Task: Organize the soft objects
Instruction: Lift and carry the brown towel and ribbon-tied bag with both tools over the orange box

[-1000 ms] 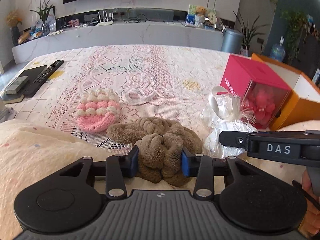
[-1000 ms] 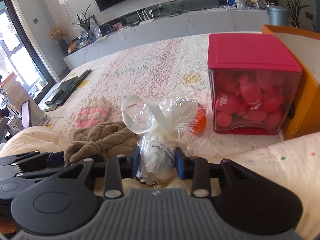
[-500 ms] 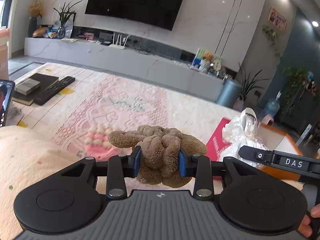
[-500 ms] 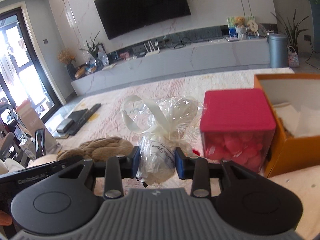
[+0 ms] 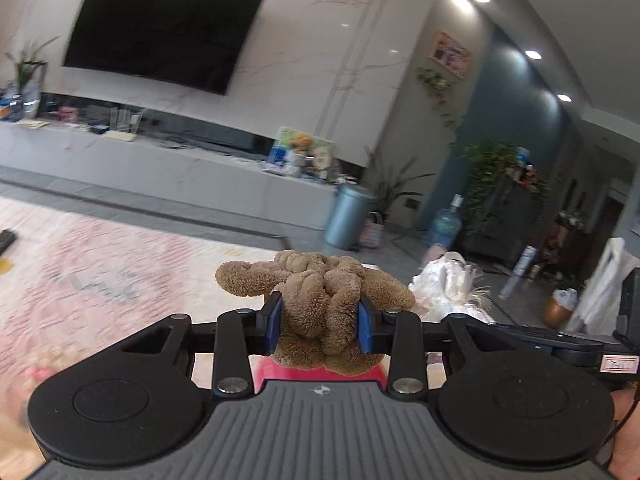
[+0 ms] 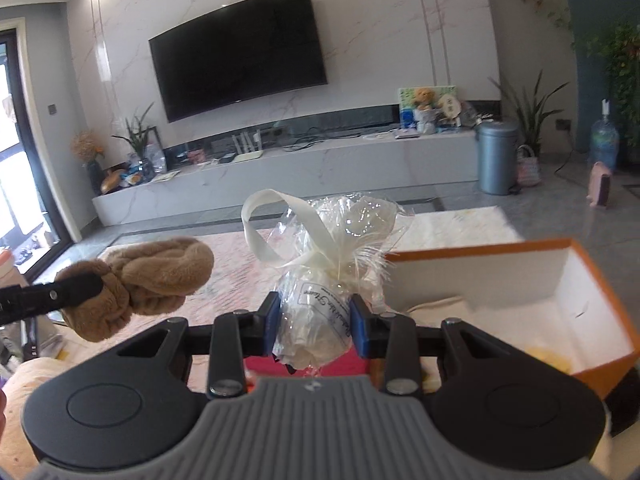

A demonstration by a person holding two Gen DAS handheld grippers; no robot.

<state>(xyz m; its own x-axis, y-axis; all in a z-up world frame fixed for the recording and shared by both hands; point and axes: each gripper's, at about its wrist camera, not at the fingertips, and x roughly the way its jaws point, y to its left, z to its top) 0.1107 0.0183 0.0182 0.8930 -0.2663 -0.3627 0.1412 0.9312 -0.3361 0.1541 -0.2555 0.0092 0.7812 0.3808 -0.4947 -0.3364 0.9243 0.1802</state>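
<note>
From the left wrist view, the left gripper (image 5: 319, 322) has its blue-padded fingers (image 5: 273, 322) pressed on both sides of a knotted brown plush scrunchie (image 5: 320, 312) — the fuzzy loops bulge above and below the pads, and it hangs clear in the air. Under it, at 6 o'clock, a sliver of a red box top (image 5: 264, 376) shows. At 3 o'clock from the scrunchie is the crinkled top of a clear cellophane gift pouch (image 5: 446, 280), with the dark bar of the right gripper (image 5: 560, 344) below it. A pink and cream lace cloth (image 5: 100, 276), blurred, spreads across the left at 9 o'clock. Far behind are a wall-mounted black television (image 5: 160, 28) and a long grey media bench (image 5: 168, 168).

From the right wrist view, the right gripper (image 6: 316, 322) has its fingers (image 6: 358, 324) closed on the lower body of the clear cellophane gift pouch (image 6: 320, 304), tied with a cream ribbon (image 6: 280, 232) that loops up at 11 o'clock; the pouch stands upright between the pads. At 9 o'clock the brown scrunchie (image 6: 144, 284) is held up by a black finger of the left gripper (image 6: 52, 294). At 3 o'clock sits an open orange box with a white inside (image 6: 520, 280) — some cream cloth and a yellowish thing lie in it. A strip of the red box top (image 6: 348, 364) shows just under the pouch.
</note>
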